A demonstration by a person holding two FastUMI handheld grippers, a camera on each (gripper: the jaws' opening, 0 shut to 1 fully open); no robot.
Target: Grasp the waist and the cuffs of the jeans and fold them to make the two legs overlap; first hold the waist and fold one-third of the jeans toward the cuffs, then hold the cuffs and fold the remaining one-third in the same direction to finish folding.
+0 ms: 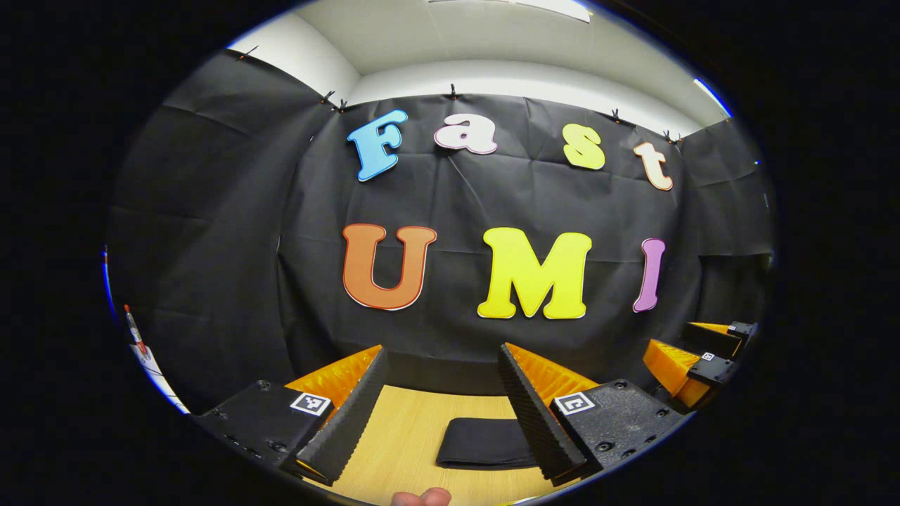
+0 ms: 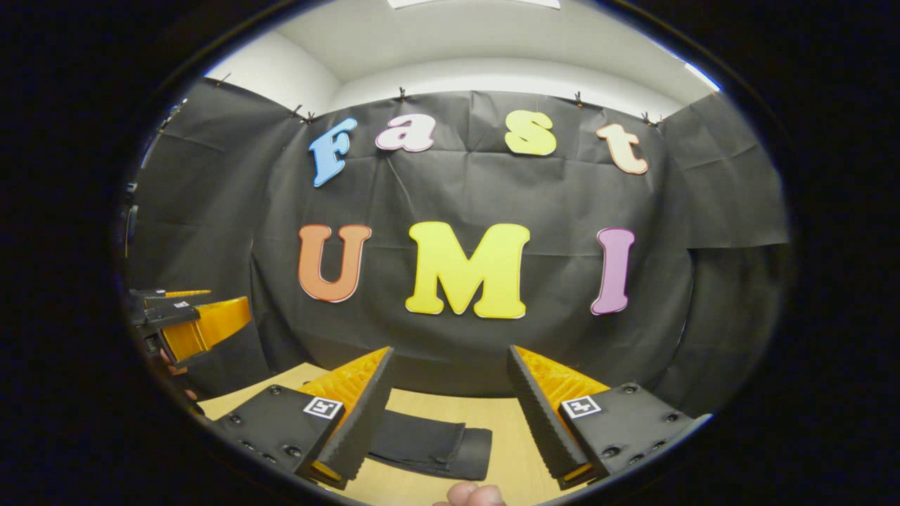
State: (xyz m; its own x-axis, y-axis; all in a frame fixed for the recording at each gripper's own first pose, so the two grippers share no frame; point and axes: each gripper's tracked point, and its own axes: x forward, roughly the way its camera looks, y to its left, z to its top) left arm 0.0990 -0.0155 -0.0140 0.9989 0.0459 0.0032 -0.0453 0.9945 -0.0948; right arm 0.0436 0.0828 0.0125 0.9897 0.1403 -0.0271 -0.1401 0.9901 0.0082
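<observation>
The jeans (image 1: 485, 443) lie as a dark, flat folded bundle on the light wooden table (image 1: 408, 436). In the left gripper view my left gripper (image 1: 443, 400) hangs above the table, open and holding nothing, with the bundle just beyond and partly behind its right finger. In the right gripper view the jeans (image 2: 432, 443) lie below, part hidden by the left finger of my right gripper (image 2: 450, 400), which is open and empty too. The right gripper (image 1: 696, 358) also appears at the right edge of the left gripper view, and the left gripper (image 2: 190, 323) at the left edge of the right gripper view.
The black cloth wall (image 1: 492, 211) stands close behind the table's far edge. A fingertip (image 1: 422, 497) shows at the bottom of the left gripper view, and another fingertip (image 2: 471, 495) at the bottom of the right gripper view.
</observation>
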